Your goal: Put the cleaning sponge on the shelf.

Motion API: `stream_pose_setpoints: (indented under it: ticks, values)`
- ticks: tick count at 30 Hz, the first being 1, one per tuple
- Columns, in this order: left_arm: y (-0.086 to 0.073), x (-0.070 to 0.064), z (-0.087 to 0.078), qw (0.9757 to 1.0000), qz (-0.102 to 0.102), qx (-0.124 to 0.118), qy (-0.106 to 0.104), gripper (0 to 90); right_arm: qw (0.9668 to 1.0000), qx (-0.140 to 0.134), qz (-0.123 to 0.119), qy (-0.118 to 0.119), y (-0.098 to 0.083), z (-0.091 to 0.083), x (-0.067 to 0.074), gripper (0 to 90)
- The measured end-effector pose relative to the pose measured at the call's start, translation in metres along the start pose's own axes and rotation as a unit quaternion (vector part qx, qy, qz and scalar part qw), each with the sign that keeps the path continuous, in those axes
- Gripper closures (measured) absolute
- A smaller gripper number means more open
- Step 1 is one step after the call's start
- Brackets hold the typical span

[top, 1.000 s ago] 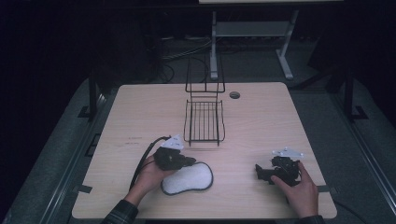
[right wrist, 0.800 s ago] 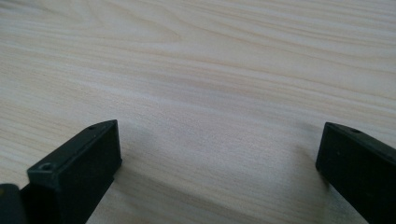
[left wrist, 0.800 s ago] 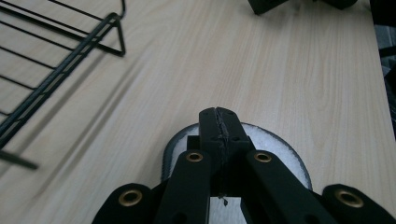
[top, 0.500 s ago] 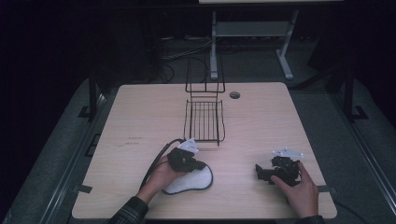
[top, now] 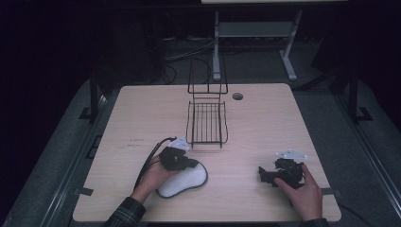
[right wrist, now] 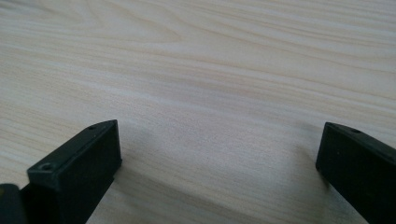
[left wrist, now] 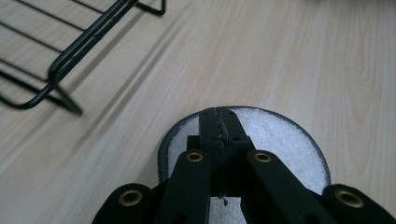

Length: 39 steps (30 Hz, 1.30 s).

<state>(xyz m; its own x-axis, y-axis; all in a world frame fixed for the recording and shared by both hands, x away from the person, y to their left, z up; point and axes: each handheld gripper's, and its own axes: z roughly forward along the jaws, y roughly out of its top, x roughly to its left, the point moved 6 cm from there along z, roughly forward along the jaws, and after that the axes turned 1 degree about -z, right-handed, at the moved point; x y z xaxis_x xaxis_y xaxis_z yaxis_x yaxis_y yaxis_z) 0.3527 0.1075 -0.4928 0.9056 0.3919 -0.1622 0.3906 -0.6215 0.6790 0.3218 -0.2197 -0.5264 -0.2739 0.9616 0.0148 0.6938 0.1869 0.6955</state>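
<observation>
A white oval pad with a dark grey rim [top: 188, 183] lies flat on the table near the front left. My left gripper [top: 193, 164] is held just over its far edge, pointing right. In the left gripper view the two black jaws are pressed together over the pad [left wrist: 285, 140], and my left gripper [left wrist: 219, 120] has nothing between its tips. My right gripper [top: 263, 174] rests at the front right in a hand and points left. Its jaws stand wide apart over bare wood, my right gripper [right wrist: 219, 140] empty.
A black wire rack [top: 206, 122] with an upright back frame stands at the table's middle, just beyond the left gripper; its corner [left wrist: 56, 70] is close to the jaws. A cable hole [top: 237, 96] sits in the wooden table [top: 137, 109] behind it. Dark floor surrounds the table.
The left hand carried its gripper rightward over the pad, then drew back a little to the left. The pad and the right gripper kept their places.
</observation>
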Motion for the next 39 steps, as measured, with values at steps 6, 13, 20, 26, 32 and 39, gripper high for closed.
stream_pose_setpoints:
  ticks: [6, 13, 20, 26, 32, 39]
  values:
    - [-0.002, 0.002, -0.005, 1.0000, -0.002, -0.002, 0.004, 89.5, 1.0000, 0.000, 0.000, 0.000, 0.000, 0.000, 0.000, 0.0]
    - [-0.004, 0.002, -0.022, 0.9995, -0.019, -0.020, 0.013, 80.8, 1.0000, 0.000, 0.000, 0.000, 0.000, 0.000, 0.000, 0.0]
    - [-0.014, 0.004, -0.042, 0.9978, -0.049, -0.034, 0.030, 59.0, 1.0000, 0.000, 0.000, 0.000, 0.000, 0.000, 0.000, 0.0]
    - [-0.027, 0.003, -0.055, 0.9957, -0.072, -0.045, 0.037, 37.2, 1.0000, 0.000, 0.000, 0.000, 0.000, 0.000, 0.000, 0.0]
    - [-0.039, -0.004, -0.054, 0.9955, -0.072, -0.040, 0.045, 24.0, 1.0000, 0.000, 0.000, 0.000, 0.000, 0.000, 0.000, 0.0]
    - [-0.042, -0.008, -0.046, 0.9967, -0.054, -0.031, 0.053, 15.2, 1.0000, 0.000, 0.000, 0.000, 0.000, 0.000, 0.000, 0.0]
